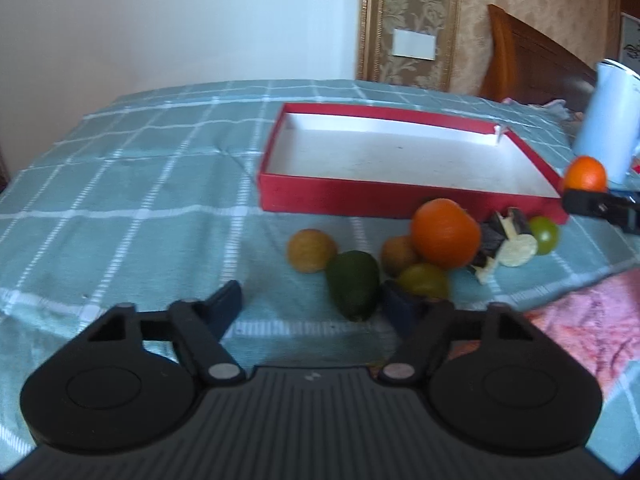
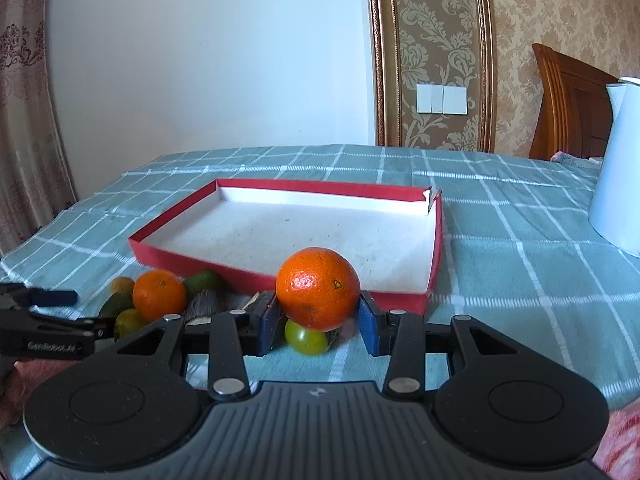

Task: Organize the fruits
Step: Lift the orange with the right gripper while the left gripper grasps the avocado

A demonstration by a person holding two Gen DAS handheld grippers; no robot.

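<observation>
Left wrist view: left gripper (image 1: 316,300) sits partly open with nothing pinched, avocado (image 1: 353,289) just ahead between its fingers, near the red box (image 1: 400,200)'s front edge.

Right wrist view: right gripper (image 2: 318,318) clamps an orange (image 2: 318,288) over a green fruit (image 2: 307,340), by the box's front wall.

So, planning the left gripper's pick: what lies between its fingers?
In the left wrist view, the dark green avocado lies between the left gripper fingers, untouched, on bare checked cloth.

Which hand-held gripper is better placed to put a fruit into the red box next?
The right hand-held gripper: it already clamps a round orange fruit before the red cardboard box. The left hand-held gripper holds nothing.
</observation>
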